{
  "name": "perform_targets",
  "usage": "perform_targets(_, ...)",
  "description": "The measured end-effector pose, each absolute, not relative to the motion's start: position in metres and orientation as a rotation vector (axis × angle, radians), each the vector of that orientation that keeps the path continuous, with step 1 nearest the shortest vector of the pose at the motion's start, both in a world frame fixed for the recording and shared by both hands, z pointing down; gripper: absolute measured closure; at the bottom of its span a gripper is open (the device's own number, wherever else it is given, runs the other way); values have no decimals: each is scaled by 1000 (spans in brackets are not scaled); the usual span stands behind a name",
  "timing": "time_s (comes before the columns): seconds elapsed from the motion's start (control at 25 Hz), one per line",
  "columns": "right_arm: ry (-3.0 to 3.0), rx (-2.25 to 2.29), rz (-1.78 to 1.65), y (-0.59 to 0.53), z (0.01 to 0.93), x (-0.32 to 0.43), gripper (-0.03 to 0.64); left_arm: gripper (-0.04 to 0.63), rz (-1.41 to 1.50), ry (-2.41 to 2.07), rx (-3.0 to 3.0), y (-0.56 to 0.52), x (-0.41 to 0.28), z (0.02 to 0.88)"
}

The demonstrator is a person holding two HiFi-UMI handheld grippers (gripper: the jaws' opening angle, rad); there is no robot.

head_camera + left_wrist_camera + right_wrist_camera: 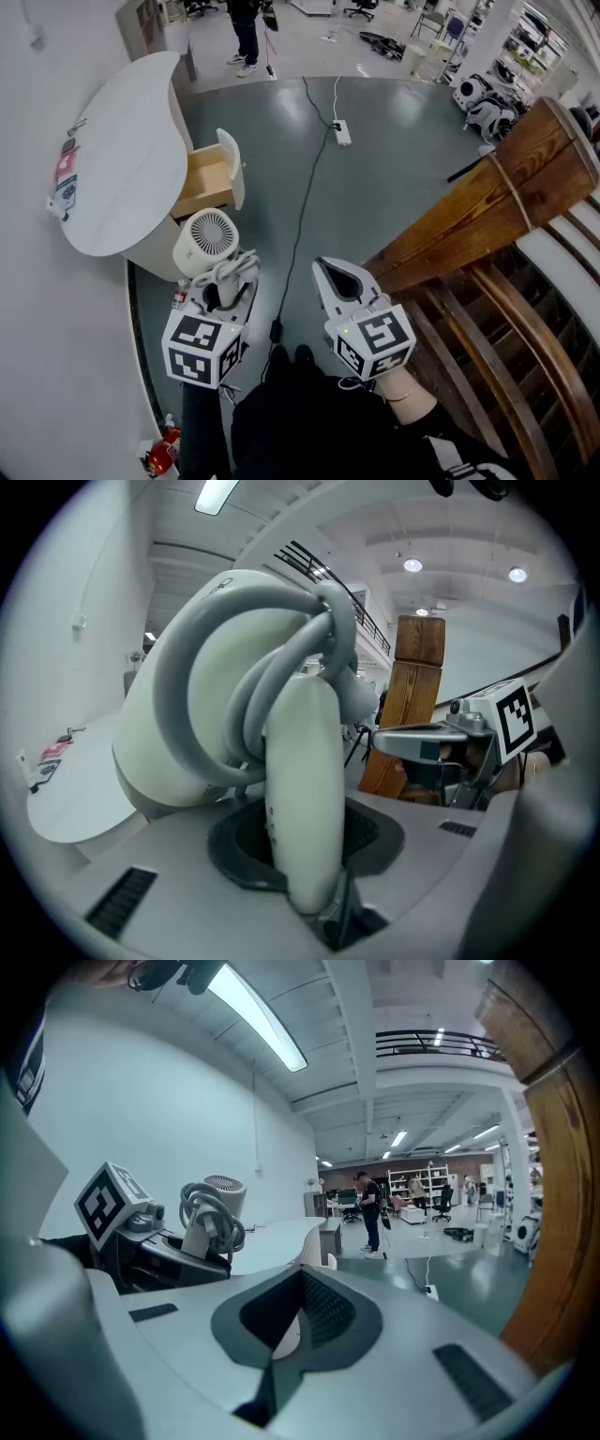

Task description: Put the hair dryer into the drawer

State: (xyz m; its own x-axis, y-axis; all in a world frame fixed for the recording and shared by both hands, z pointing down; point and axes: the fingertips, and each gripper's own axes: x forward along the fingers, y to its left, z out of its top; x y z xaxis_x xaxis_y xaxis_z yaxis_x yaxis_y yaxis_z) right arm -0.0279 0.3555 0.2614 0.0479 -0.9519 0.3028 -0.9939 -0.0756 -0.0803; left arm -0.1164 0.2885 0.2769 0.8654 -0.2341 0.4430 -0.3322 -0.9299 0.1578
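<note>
While the left gripper (223,286) pinches the handle (300,799) of the white hair dryer (210,240) firmly between its jaws, the task stands, as I judge it, in the carrying step: the dryer is lifted but not yet in the drawer (208,176). The dryer is in the air in front of the person, with its round grille turned up toward the head camera and its pale cord (175,658) wound in loops around the handle. The drawer is pulled open from the side of the white rounded table (122,155) and looks empty inside. In the head view it lies just beyond the dryer, near it but apart from it. The right gripper (336,279) hangs beside the left one with its jaws pressed together and nothing between them; it takes no part now. The next move, I think, calls for bringing the left gripper forward over the open drawer, then lowering the dryer so that its wide body passes between the drawer walls, and only then spreading the jaws. The drawer looks not much wider than the dryer, so the dryer probably must be laid along it, and the looped cord should go in together with it and not catch on the drawer front. A black cable (305,197) and a white power strip (342,132) lie on the floor, well apart from this work.
</note>
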Motion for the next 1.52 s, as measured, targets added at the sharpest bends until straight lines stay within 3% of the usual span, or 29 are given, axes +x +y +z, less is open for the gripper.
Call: perform_targets(1.52, -1818, 2246, 570, 353, 302, -17, 615, 482, 662, -409, 2753, 254, -132, 308)
